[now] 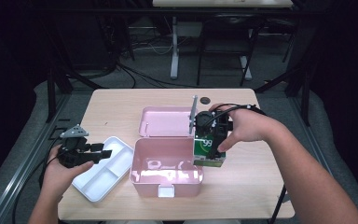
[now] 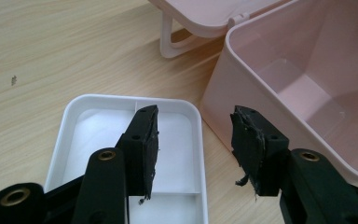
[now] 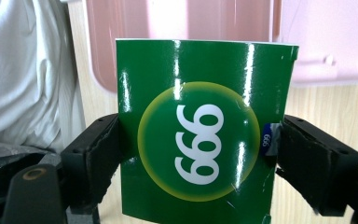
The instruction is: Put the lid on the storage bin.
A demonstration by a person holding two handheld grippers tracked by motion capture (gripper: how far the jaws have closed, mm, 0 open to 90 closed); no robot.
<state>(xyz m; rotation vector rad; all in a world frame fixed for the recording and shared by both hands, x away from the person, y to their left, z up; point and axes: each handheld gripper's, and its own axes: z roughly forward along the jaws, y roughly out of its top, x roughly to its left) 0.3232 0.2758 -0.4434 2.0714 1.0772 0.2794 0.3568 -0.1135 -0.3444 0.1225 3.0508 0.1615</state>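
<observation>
An open pink box (image 1: 165,171) stands at the table's middle front, its lid (image 1: 165,121) lying flat behind it. A glossy green carton with a white number in a yellow ring (image 1: 209,151) stands upright against the box's right side. My right gripper (image 1: 213,140) is shut on it; in the right gripper view the carton (image 3: 200,130) sits between both jaws of the gripper (image 3: 196,158). My left gripper (image 1: 103,154) hovers open over a white divided tray (image 1: 103,175). In the left gripper view the gripper (image 2: 196,144) holds nothing above the tray (image 2: 98,121), with the pink box (image 2: 307,93) to its right.
The wooden table (image 1: 121,102) has bare room at the back and on the right front. A small dark round spot (image 1: 205,100) lies near the far edge. White cloth of the person's clothing (image 3: 23,84) hangs close behind the carton. Table legs and cables stand beyond.
</observation>
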